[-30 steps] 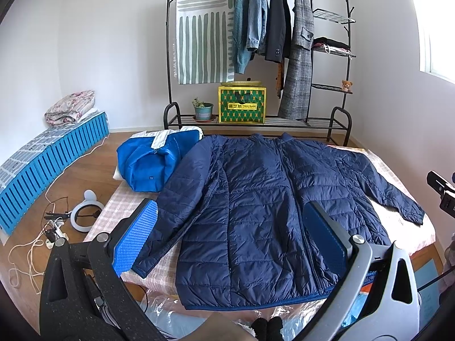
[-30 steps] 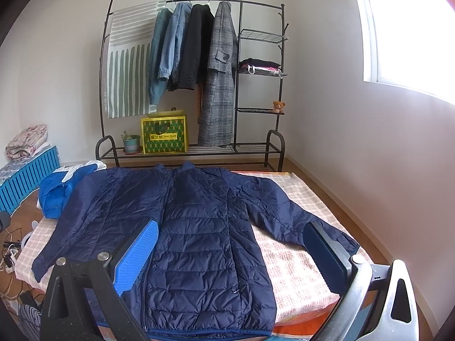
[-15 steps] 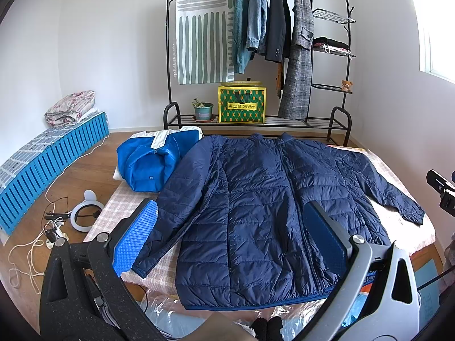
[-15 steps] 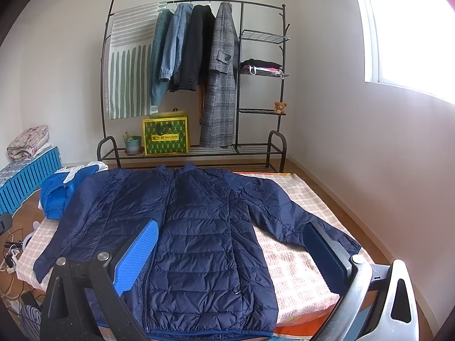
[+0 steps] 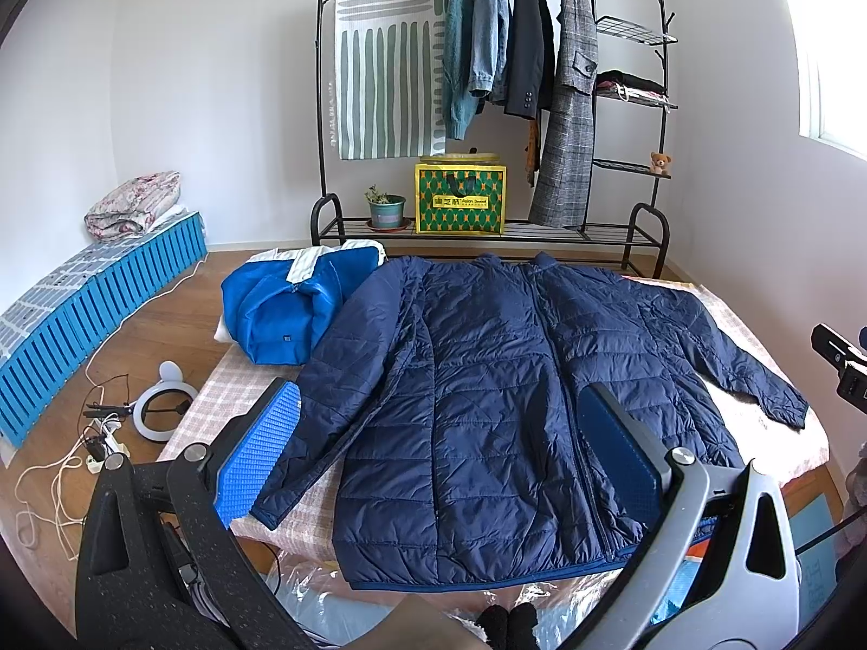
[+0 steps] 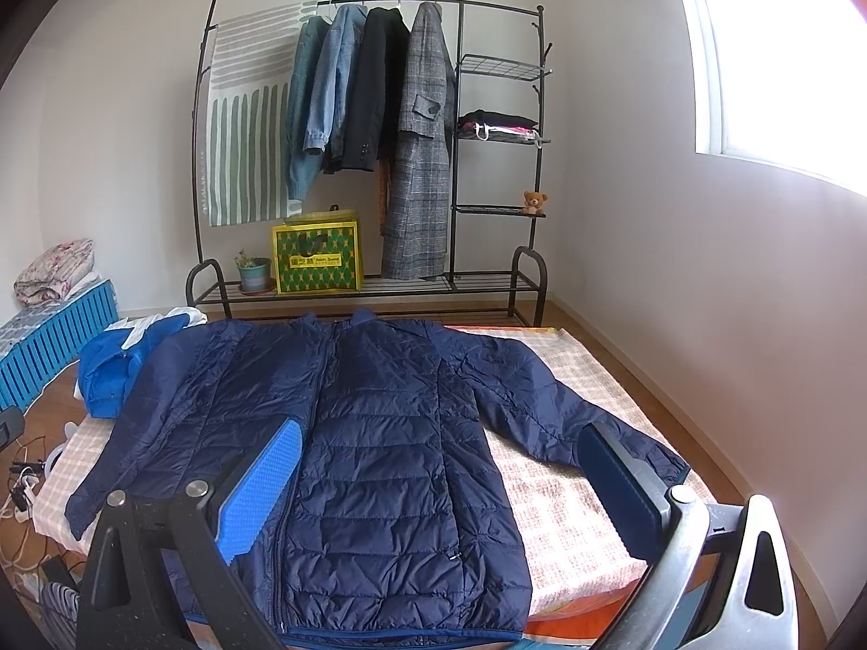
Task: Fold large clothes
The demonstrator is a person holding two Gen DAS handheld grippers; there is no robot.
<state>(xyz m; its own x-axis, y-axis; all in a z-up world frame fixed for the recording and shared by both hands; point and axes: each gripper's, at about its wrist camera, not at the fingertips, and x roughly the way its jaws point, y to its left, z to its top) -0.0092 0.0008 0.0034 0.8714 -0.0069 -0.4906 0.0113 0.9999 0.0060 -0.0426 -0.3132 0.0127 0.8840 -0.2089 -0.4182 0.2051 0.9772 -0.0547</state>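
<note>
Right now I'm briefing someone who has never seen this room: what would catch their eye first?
The navy puffer jacket spread flat, sleeves out, across the checked bed dominates both views. A bright blue garment lies bunched beside its shoulder at the bed's far left corner. Behind the bed stands a black clothes rack with hanging coats and a yellow-green bag.
</note>
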